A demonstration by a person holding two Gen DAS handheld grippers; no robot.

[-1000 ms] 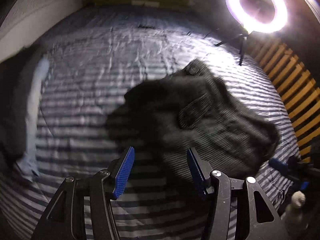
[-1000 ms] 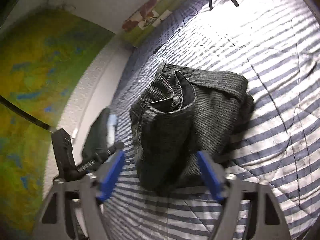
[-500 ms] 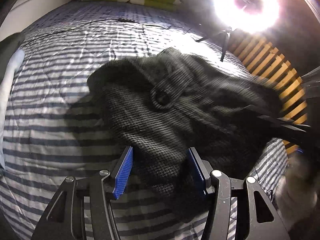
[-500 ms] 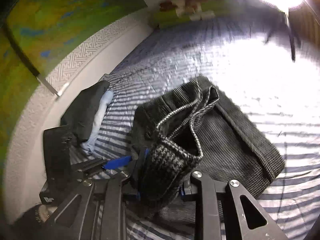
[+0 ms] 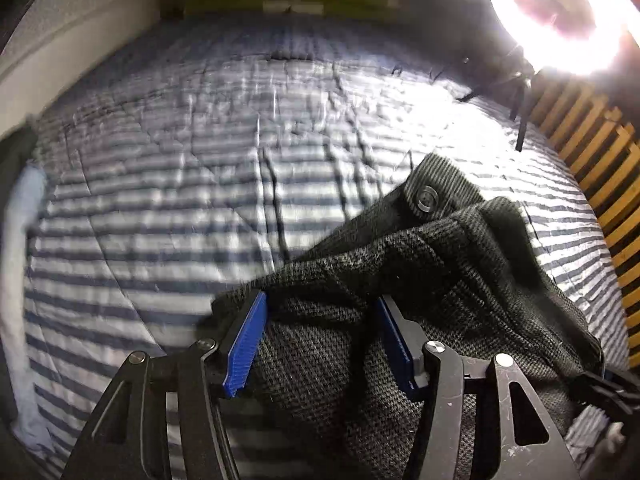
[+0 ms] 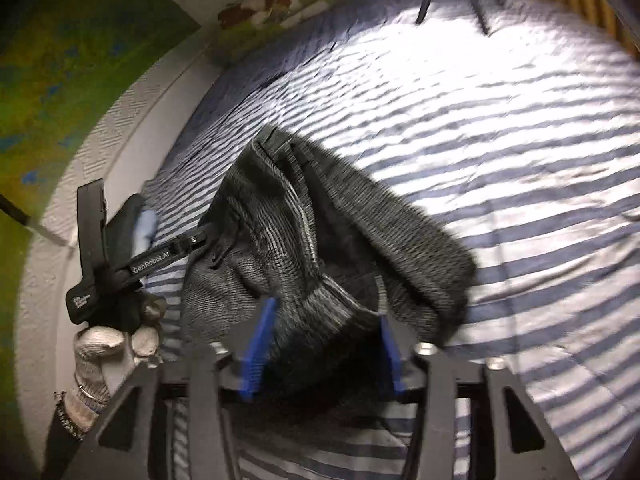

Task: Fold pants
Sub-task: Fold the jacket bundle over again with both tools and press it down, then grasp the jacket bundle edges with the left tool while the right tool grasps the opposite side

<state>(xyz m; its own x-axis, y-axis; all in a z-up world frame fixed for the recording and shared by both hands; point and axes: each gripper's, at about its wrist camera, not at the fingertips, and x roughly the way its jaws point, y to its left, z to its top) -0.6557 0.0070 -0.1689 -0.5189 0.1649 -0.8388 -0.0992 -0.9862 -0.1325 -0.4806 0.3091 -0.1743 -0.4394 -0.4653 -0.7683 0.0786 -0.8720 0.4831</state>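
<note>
Bare striped bedcover [image 5: 168,208] beyond bunched pants [image 5: 440,280]
</note>
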